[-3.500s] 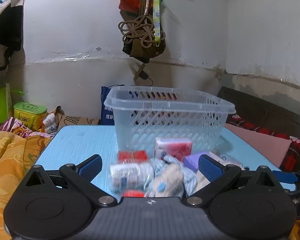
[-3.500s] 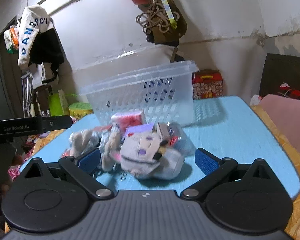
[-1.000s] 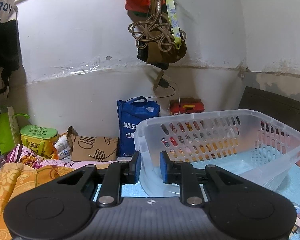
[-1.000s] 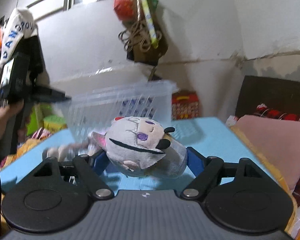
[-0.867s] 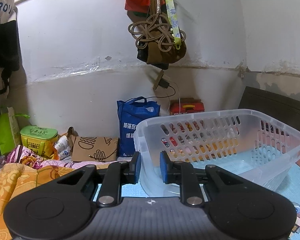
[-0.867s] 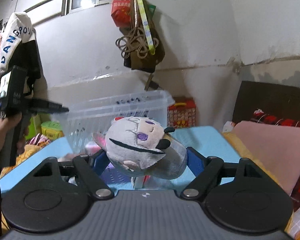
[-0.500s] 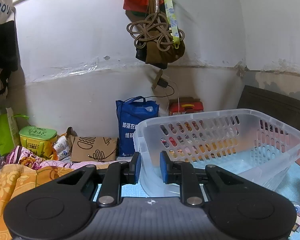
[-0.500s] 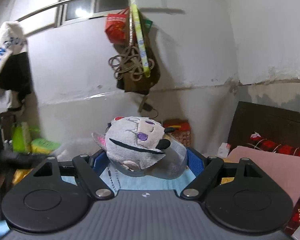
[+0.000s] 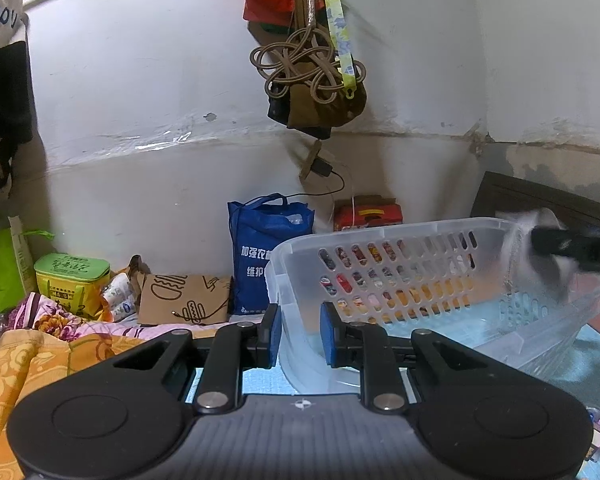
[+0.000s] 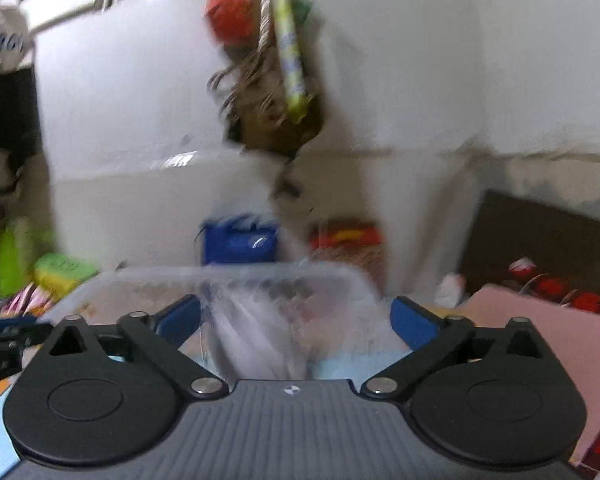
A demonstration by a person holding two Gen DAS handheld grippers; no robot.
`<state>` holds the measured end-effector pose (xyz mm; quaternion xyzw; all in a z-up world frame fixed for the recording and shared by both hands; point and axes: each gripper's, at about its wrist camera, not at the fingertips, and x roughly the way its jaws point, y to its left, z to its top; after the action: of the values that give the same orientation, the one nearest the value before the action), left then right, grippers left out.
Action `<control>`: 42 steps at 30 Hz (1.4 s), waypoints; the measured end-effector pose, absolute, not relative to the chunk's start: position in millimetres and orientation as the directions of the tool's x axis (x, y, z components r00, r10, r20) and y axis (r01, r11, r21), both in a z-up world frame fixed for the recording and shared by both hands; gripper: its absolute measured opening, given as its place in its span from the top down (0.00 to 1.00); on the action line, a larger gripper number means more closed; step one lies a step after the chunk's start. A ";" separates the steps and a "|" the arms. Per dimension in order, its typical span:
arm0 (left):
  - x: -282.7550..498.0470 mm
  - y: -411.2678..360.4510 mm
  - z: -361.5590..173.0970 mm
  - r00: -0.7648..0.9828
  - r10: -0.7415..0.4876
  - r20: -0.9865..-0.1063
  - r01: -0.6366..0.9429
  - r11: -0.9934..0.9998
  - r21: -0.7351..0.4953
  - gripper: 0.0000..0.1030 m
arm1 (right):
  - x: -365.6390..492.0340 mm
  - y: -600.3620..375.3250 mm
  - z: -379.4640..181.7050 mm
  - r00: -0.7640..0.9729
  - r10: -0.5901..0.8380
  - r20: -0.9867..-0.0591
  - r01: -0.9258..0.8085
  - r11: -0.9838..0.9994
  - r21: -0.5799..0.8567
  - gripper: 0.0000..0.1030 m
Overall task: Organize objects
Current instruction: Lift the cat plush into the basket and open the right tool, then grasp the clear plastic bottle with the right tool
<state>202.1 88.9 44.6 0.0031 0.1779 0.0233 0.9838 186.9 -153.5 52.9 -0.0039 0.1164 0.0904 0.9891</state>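
Note:
My left gripper [image 9: 299, 334] is shut on the near left rim of the clear plastic basket [image 9: 412, 240], which is tilted on the blue table [image 9: 592, 356]. My right gripper [image 10: 295, 316] is open above the basket [image 10: 140, 280]. The grey plush toy [image 10: 260, 332] is a blur between and below its fingers, falling into the basket. In the left wrist view the toy [image 9: 540, 256] is a grey blur at the basket's right rim, with the right gripper [image 9: 572, 246] across it.
A blue bag [image 9: 266, 256], a red box [image 9: 368, 214], a cardboard bag [image 9: 184, 300] and a green box [image 9: 70, 280] stand behind the table. Orange cloth [image 9: 16, 368] lies left. A pink cushion [image 10: 540, 336] lies right. Bags hang from the wall [image 9: 308, 92].
My right gripper has opened and let go of the plush toy, which drops into the basket. It has moved over the basket. My left gripper holds the basket rim as before.

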 end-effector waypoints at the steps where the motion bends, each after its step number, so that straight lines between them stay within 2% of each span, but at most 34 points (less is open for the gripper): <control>1: 202.0 89.4 44.5 0.936 0.045 -0.350 -0.043 0.999 0.013 0.75 | 177.1 -160.2 54.0 0.960 0.189 -0.206 -0.188 0.982 0.023 0.00; 5: 201.4 88.9 44.2 0.936 0.041 -0.350 -0.039 0.999 0.013 0.74 | 138.2 -191.9 40.7 0.958 0.207 -0.200 -0.201 0.978 0.054 0.00; 9: 201.2 88.5 44.4 0.936 0.041 -0.349 -0.039 0.999 0.013 0.73 | 122.1 -220.2 3.4 0.928 0.218 -0.304 -0.192 0.975 0.113 0.00; 12: 200.7 88.5 44.1 0.937 0.042 -0.347 -0.040 0.999 0.012 0.73 | 119.2 -229.3 -26.6 0.905 0.169 -0.390 -0.127 0.983 0.131 0.02; 15: 200.7 88.3 44.2 0.937 0.042 -0.347 -0.040 0.999 0.012 0.73 | 110.5 -228.7 -39.0 0.900 0.168 -0.401 -0.128 0.984 0.125 0.05; 19: 200.8 84.6 43.5 0.937 0.054 -0.345 -0.050 0.999 0.022 0.73 | 113.4 -221.4 -36.6 0.901 0.185 -0.393 -0.162 0.983 0.091 0.11; 21: 200.4 83.4 43.6 0.937 0.059 -0.345 -0.052 0.998 0.027 0.73 | 114.9 -222.8 -34.7 0.900 0.189 -0.393 -0.173 0.982 0.076 0.22; 26: 199.8 84.1 44.2 0.936 0.054 -0.347 -0.047 0.998 0.029 0.73 | 109.7 -224.0 -37.3 0.871 0.273 -0.408 -0.239 0.962 0.133 0.31; 29: 199.4 86.7 44.1 0.936 0.043 -0.348 -0.039 0.999 0.018 0.73 | 104.0 -221.6 -37.5 0.871 0.273 -0.409 -0.248 0.962 0.113 0.37; 35: 199.8 86.0 43.0 0.938 0.045 -0.344 -0.042 0.999 0.017 0.72 | 114.0 -214.7 -50.1 0.828 0.293 -0.478 -0.280 0.955 0.100 0.37; 42: 199.2 85.5 43.4 0.939 0.047 -0.341 -0.042 0.999 0.022 0.72 | 122.7 -197.9 -55.2 0.835 0.260 -0.486 -0.283 0.959 0.026 0.34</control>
<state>199.2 85.5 43.4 0.0071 0.1733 0.0226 0.9846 122.7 -197.9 -55.2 -0.0233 0.2503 0.1417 0.9575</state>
